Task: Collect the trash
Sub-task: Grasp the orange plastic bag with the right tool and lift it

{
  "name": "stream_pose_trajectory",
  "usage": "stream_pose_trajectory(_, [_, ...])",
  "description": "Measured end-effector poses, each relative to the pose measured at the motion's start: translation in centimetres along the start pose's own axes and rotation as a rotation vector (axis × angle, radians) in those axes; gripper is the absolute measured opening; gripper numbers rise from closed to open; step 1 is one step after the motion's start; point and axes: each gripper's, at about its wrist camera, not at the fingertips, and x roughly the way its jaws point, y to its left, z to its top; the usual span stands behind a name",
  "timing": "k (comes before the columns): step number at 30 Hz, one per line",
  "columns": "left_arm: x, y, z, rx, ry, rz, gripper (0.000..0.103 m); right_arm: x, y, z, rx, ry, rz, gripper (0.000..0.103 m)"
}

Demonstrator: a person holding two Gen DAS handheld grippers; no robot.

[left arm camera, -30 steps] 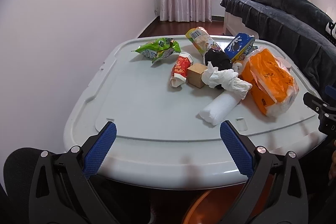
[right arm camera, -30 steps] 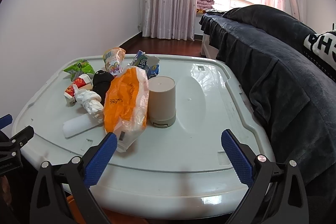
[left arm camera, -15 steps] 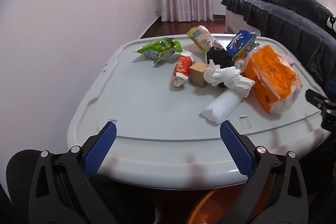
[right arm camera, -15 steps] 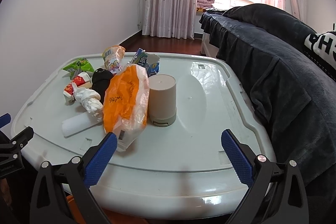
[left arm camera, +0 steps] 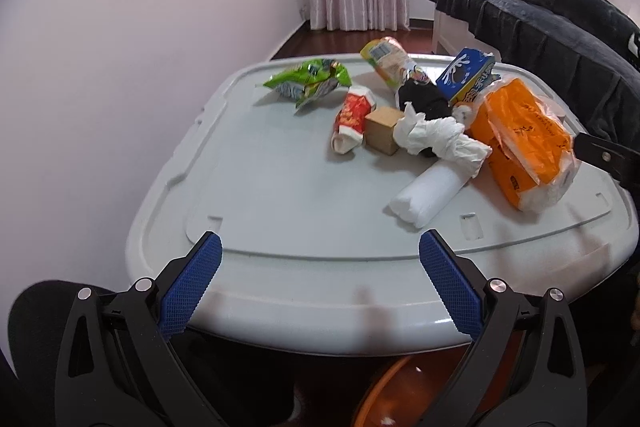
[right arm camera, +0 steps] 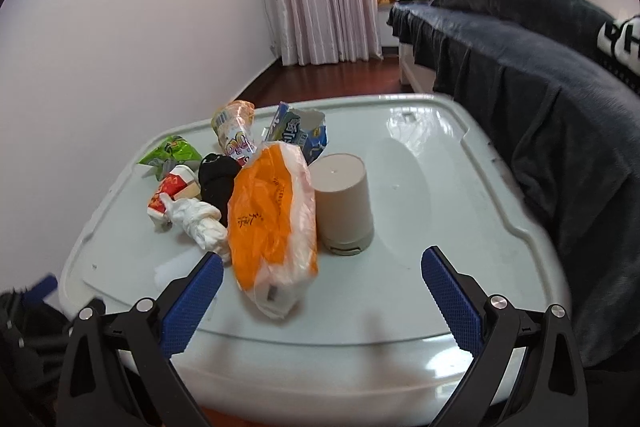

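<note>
Bedroom, pale walls, pink curtains, dark-covered bed (right arm camera: 520, 67) along one side. Grey plastic table (left arm camera: 280, 195) in front, carrying a heap of trash.

Landmark: beige cup (right arm camera: 345, 203), upside down, near mid-table.
- Orange tissue pack (right arm camera: 272, 227): touching the cup on its wall side. Soft, bulky, slick film; best pinched at the loose wrapper end.
- Crumpled white tissue (left arm camera: 440, 139): beyond the pack from the cup, resting against a black cloth (left arm camera: 422, 97). Very light, squashy; takes hold anywhere.
- White foam roll (left arm camera: 428, 195): nearest the front edge. Light, crushable; grip across the middle, gently.
- Brown box (left arm camera: 384, 129) and red carton (left arm camera: 354, 115): side by side, farther from the cup. Stiff card; grip flat faces.
- Green wrapper (left arm camera: 312, 81), snack tube (left arm camera: 390, 63), blue box (left arm camera: 468, 73): far side. Foil slippery, likely to slide.

Left tongs (left arm camera: 320, 271): spread wide, empty, short of the table. Right tongs (right arm camera: 322, 281): spread wide, empty, lined up on pack and cup.
</note>
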Motion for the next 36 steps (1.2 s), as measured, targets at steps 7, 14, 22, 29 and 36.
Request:
stream_pose_trajectory(7, [0.1,1.1,-0.3,-0.055,0.037,-0.016,0.096,2.6,0.7,0.8,0.088,0.06,0.065,0.089])
stream_pose_trajectory(14, [-0.3,1.7,-0.6,-0.072,0.038,-0.037,0.096,6.3,2.7,1.0,0.115,0.159,0.125,0.053])
stream_pose_trajectory(22, [-0.2,1.9,-0.8,-0.081,0.055,-0.072,0.096,3.7,3.5,1.9,0.061,0.138,0.178,0.014])
stream_pose_trajectory(29, [0.9,-0.7,0.5,0.035,0.031,-0.155,0.096,-3.9,0.4,1.9,-0.047,0.01,0.155,0.015])
stream_pose_trajectory(36, [5.7,-5.4,1.5,0.275,0.118,-0.254,0.096,-3.7,-3.5,-0.6,0.102,0.004,0.187,0.015])
